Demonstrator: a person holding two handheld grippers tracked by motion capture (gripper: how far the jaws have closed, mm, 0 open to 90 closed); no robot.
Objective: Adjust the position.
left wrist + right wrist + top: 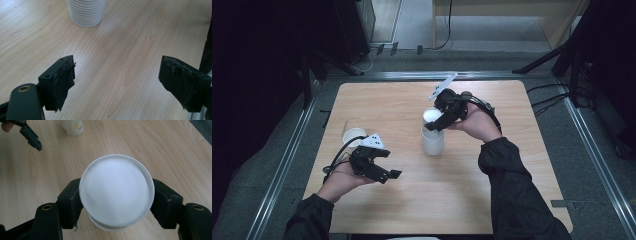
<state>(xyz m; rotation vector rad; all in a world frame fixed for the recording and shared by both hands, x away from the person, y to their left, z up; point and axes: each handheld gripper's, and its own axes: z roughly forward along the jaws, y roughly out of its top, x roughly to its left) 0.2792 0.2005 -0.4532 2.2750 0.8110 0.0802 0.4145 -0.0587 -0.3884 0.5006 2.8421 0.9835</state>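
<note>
Cup (116, 192) interior — right gripper view

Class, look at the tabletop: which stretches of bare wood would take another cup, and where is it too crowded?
Free: the far left corner of the table, beyond the single cup; the near middle, between the left gripper and the right sleeve. Crowded: the centre, where the right gripper grips the top cup of the stack.
</note>
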